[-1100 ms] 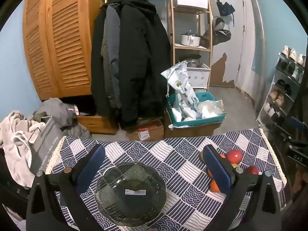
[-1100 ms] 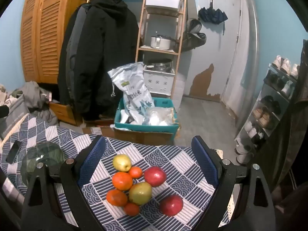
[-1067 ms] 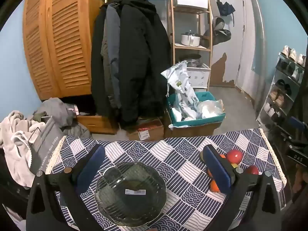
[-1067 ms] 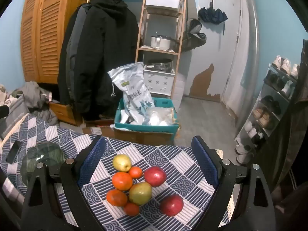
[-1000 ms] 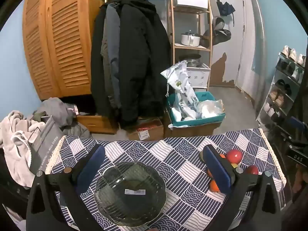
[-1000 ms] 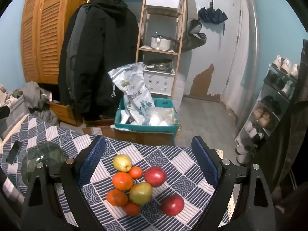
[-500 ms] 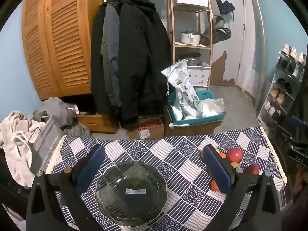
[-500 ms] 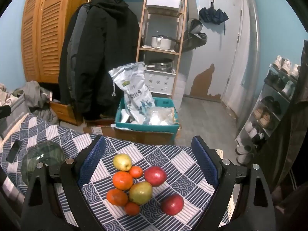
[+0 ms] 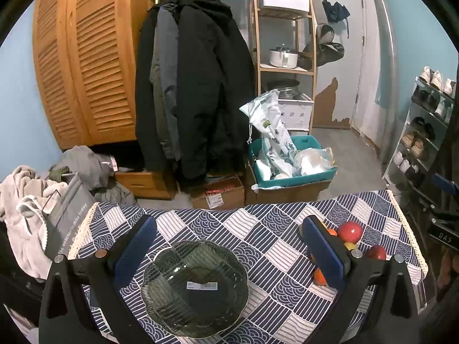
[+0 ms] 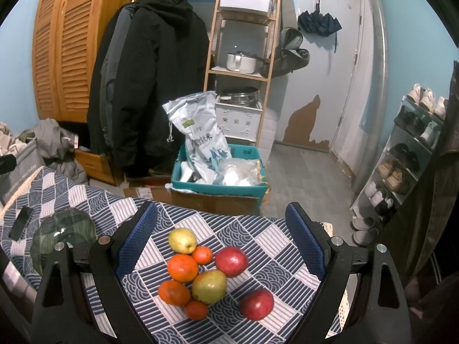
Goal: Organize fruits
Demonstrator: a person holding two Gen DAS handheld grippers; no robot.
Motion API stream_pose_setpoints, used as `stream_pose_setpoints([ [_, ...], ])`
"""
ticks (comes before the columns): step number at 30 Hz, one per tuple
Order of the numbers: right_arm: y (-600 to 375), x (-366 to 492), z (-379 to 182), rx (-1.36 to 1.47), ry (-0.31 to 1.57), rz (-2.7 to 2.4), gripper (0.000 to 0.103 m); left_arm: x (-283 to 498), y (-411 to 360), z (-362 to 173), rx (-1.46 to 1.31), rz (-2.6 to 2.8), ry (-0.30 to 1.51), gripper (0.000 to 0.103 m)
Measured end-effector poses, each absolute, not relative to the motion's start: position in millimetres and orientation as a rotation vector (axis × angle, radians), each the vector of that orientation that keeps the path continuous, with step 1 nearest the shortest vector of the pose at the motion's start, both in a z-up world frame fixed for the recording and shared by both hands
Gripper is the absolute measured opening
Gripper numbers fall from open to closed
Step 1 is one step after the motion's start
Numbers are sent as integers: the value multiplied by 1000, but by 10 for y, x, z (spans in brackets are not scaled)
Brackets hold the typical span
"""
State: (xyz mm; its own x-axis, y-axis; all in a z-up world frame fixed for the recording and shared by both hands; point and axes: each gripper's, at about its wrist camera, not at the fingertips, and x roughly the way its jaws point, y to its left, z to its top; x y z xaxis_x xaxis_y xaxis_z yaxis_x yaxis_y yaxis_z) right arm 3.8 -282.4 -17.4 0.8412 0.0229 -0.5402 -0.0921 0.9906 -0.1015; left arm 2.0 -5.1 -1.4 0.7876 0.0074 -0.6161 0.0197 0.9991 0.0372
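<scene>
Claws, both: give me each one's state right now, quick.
Left claw: open, holding nothing, above the glass plate.
Right claw: open, holding nothing, above the fruit pile.

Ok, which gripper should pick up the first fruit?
Right. The right gripper hangs open above the fruit pile, which lies between its fingers. The left gripper is open over the glass plate, with the fruit off to its right side.

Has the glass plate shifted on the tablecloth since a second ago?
No. The glass plate sits on the same squares of the checked tablecloth as before.
</scene>
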Motion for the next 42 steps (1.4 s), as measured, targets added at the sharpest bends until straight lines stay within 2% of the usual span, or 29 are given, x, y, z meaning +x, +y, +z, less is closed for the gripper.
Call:
stream_pose_setpoints([
  [42, -2795, 41, -187, -126, 573, 61, 89, -6, -52, -11, 42, -9, 654, 102],
])
